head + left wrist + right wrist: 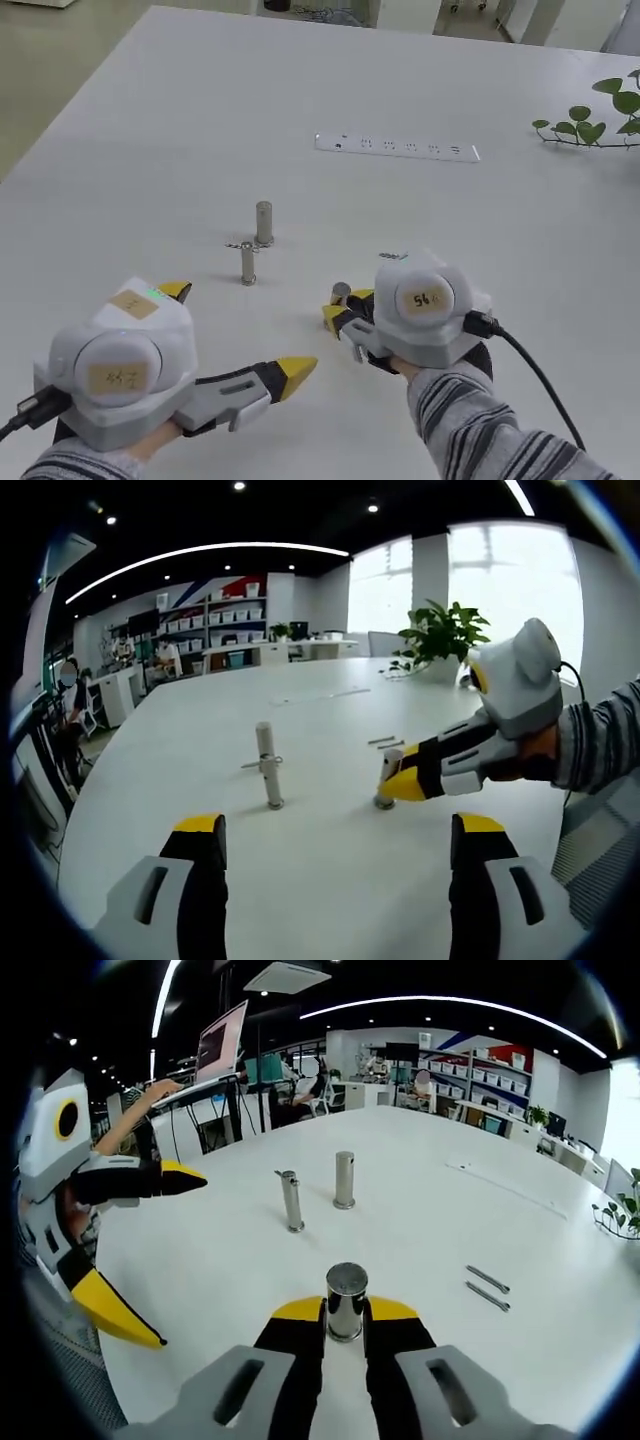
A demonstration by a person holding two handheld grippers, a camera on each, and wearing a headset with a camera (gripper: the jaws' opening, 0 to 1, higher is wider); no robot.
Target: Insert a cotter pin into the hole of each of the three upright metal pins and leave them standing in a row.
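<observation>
Two metal pins stand upright mid-table: a bare far pin [263,222] [344,1179] and a nearer pin [247,262] [291,1201] with a cotter pin [238,246] [281,1173] sticking out near its top. In the left gripper view these two line up as one post [268,770]. My right gripper [345,303] [346,1310] [400,780] is shut on a third pin [341,292] [346,1298] [388,778], held upright at the tabletop. Two loose cotter pins [488,1288] [385,743] [392,256] lie beyond it. My left gripper [236,329] [340,830] [165,1255] hangs open, holding nothing.
A white power strip [397,147] lies across the table further back. Plant leaves [600,115] reach in at the far right edge. The white tabletop [150,180] stretches wide on the left. A cable [535,370] trails from my right gripper.
</observation>
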